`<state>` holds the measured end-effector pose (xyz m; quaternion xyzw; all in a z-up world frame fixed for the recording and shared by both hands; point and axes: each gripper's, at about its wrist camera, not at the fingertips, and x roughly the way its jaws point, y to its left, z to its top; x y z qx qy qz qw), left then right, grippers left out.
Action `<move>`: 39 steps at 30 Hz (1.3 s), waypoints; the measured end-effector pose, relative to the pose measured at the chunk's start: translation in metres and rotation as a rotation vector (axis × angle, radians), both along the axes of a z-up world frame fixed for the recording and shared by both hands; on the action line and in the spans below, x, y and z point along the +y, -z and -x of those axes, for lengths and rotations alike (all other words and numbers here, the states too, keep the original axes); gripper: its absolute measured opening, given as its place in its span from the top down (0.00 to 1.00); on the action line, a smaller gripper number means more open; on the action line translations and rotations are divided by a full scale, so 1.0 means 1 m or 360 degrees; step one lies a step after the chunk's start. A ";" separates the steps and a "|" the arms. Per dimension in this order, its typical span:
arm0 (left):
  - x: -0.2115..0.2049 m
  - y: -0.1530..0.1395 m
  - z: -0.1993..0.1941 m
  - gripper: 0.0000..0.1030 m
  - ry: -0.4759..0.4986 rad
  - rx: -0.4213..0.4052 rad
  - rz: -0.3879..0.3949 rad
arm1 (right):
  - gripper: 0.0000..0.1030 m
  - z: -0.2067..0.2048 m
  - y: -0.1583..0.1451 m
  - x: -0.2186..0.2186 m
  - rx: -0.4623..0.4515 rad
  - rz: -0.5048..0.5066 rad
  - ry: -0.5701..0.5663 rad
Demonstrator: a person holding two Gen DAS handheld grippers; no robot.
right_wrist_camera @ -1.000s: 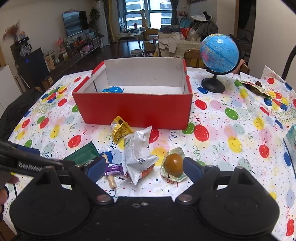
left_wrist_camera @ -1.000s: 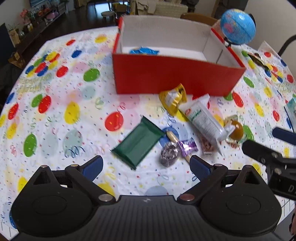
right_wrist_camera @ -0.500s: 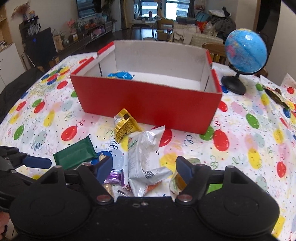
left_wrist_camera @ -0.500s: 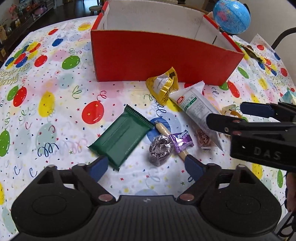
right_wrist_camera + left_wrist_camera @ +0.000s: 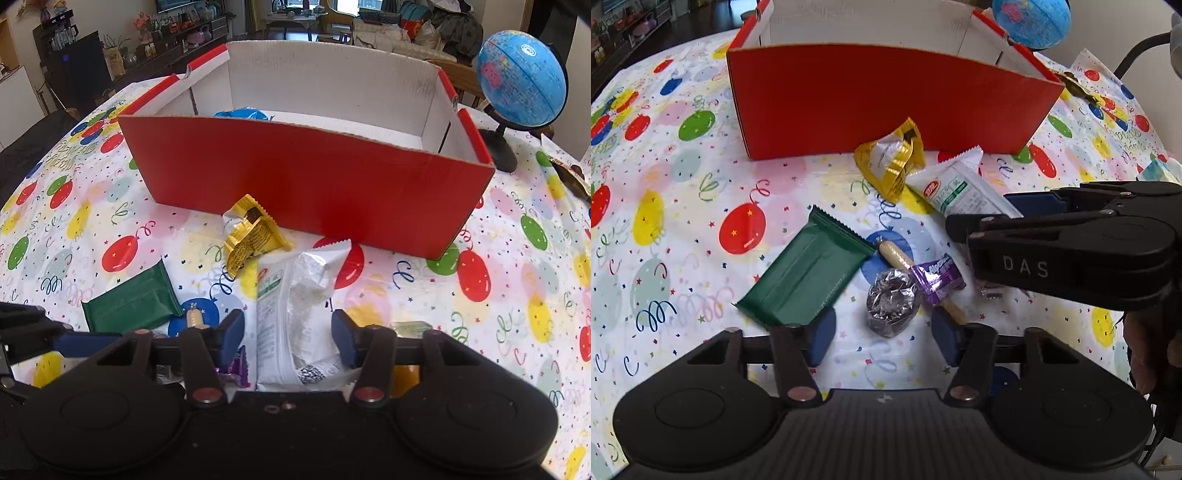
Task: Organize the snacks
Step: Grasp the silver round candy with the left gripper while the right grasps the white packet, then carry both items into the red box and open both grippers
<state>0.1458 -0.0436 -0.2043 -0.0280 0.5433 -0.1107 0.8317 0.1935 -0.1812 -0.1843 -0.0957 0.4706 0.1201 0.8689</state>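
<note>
Foil candy (image 5: 893, 308): light, crushable; take its sides.
Left gripper (image 5: 882, 338): closing, not yet touching it.
White packet (image 5: 295, 325): soft, crinkly.
Right gripper (image 5: 287, 332): closing around it, grip unclear.

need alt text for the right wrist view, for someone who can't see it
The right gripper is closing around a white snack packet on a balloon-print tablecloth, its pads not yet pressing it. Behind stands an open red box holding one blue packet, with a yellow wrapper before it, a green bar at left and a globe at right.
</note>
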 end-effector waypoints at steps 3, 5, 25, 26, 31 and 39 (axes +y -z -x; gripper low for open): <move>0.002 0.001 -0.001 0.62 -0.0002 -0.0004 0.0011 | 0.63 0.001 0.003 0.000 0.0012 -0.0002 0.0006; 0.002 0.001 -0.001 0.67 0.0007 -0.0008 0.0024 | 0.68 0.000 0.004 0.000 0.0016 -0.0004 0.0019; 0.016 -0.036 0.006 0.74 -0.0061 -0.0063 0.0126 | 0.83 0.034 -0.041 -0.016 -0.0113 -0.0153 0.0103; 0.016 -0.040 0.008 0.74 -0.0062 -0.0074 0.0128 | 0.83 0.038 -0.046 -0.017 -0.0126 -0.0167 0.0106; 0.016 -0.060 0.016 0.74 -0.0075 -0.0121 0.0144 | 0.83 0.053 -0.067 -0.023 -0.0187 -0.0238 0.0120; 0.012 -0.095 0.027 0.74 -0.0067 -0.0219 0.0140 | 0.83 0.069 -0.101 -0.027 -0.0306 -0.0331 0.0117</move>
